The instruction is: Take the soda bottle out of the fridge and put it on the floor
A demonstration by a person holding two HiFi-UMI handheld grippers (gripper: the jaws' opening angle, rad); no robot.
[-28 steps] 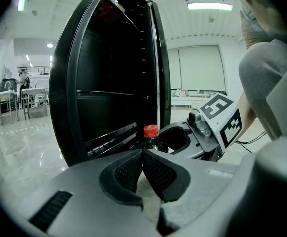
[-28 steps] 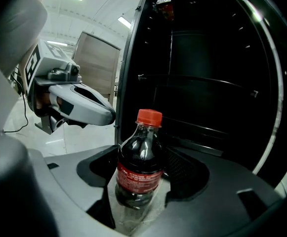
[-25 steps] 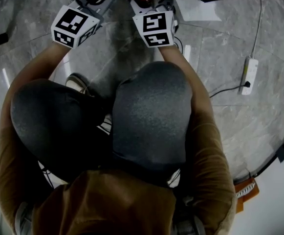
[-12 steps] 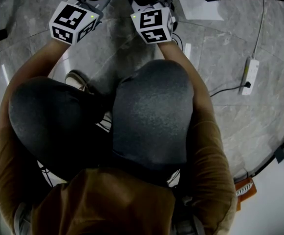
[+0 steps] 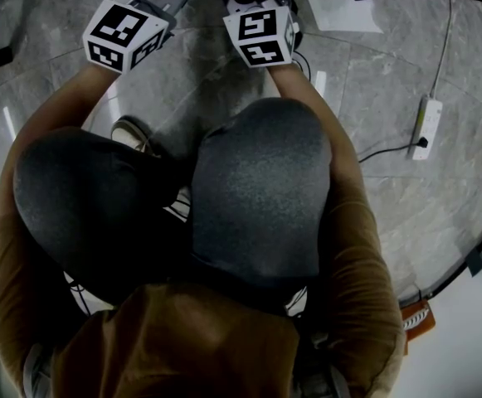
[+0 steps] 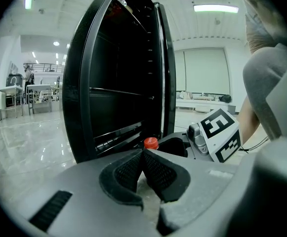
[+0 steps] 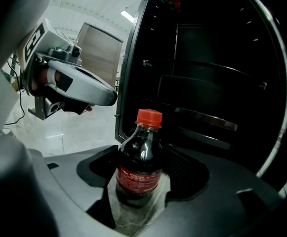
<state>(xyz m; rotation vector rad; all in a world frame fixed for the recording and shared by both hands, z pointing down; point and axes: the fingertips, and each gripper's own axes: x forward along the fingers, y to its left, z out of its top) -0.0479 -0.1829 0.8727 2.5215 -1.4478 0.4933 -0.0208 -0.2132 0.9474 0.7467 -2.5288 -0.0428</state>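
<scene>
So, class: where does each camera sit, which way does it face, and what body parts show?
Left gripper view: rides the left gripper, fingers shut, facing the open fridge.
Right gripper view: rides the right gripper, facing the fridge; its fingers hold the soda bottle.
Head view: on the person's head, looking down at knees, sleeves and floor.
Shared: both gripper views show the fridge and each other's gripper.

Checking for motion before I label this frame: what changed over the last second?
Both the left gripper and the right gripper slid slightly forward, away from the knees, toward the head view's top edge. The soda bottle cap, seen there before, now hardly shows. The crouch and the power strip stayed put.
</scene>
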